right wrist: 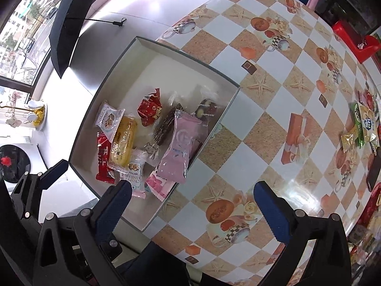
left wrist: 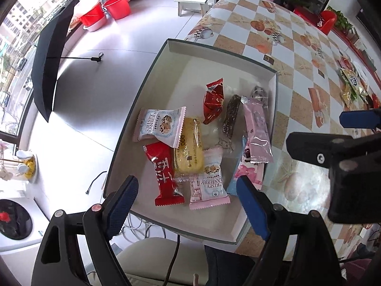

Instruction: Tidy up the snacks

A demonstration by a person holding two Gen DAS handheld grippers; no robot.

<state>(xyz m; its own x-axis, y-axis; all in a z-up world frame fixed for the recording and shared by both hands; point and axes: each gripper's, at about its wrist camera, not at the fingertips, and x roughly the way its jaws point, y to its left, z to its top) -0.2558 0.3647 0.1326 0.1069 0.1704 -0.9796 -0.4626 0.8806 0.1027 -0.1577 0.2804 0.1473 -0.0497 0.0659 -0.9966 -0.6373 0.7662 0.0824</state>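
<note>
Inside the white box (left wrist: 223, 57): two Crispy Cranberry packets (left wrist: 159, 125), two red wrappers (left wrist: 164, 178), one yellow cake (left wrist: 189, 146), one dark bar (left wrist: 230, 113), two pink packets (left wrist: 258, 132). Beyond the box, on the floor: one black umbrella (left wrist: 51, 62), two red buckets (left wrist: 117, 6), one white stool (left wrist: 191, 3).

Daylight from tall windows (left wrist: 14, 35) glares off the pale tiled floor (left wrist: 119, 35), where an open black umbrella (left wrist: 50, 57) lies beside red buckets (left wrist: 104, 9). A white step stool (left wrist: 191, 4) stands near the checked tablecloth (right wrist: 273, 100).
</note>
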